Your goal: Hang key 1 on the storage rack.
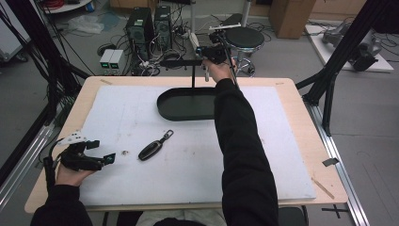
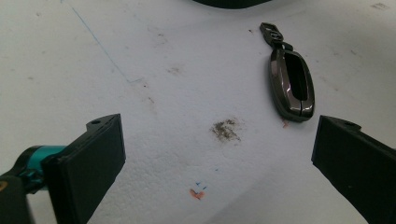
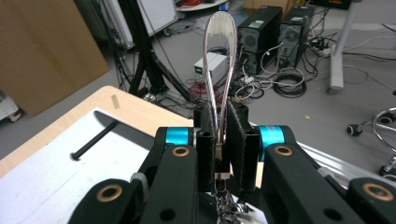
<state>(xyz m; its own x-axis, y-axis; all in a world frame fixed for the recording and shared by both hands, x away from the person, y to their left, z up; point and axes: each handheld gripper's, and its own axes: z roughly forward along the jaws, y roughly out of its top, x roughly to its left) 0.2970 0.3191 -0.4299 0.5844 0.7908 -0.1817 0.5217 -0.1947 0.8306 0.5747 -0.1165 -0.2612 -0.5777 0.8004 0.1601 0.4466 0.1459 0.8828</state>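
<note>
Hanging step, we judge: right tongs point(image 3: 219, 135) pinch a key loop point(image 3: 219, 65) at twelve o'clock beside the stand's crossbar point(image 1: 181, 62). Left tongs point(image 2: 215, 158) gape near the car key fob point(image 2: 292, 84). Next: thread loop over bar.

The hand-held gripper point(image 2: 218, 154) gapes wide over the white mat point(image 2: 154, 65), key fob point(image 2: 292, 84) just ahead.

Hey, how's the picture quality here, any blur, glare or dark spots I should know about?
High view: even light, soft overall, black tray shows little detail. Left gripper view: key fob sharp, near jaws slightly soft. Right gripper view: shiny loop catches glare, close jaws dark, background a bit soft.
</note>
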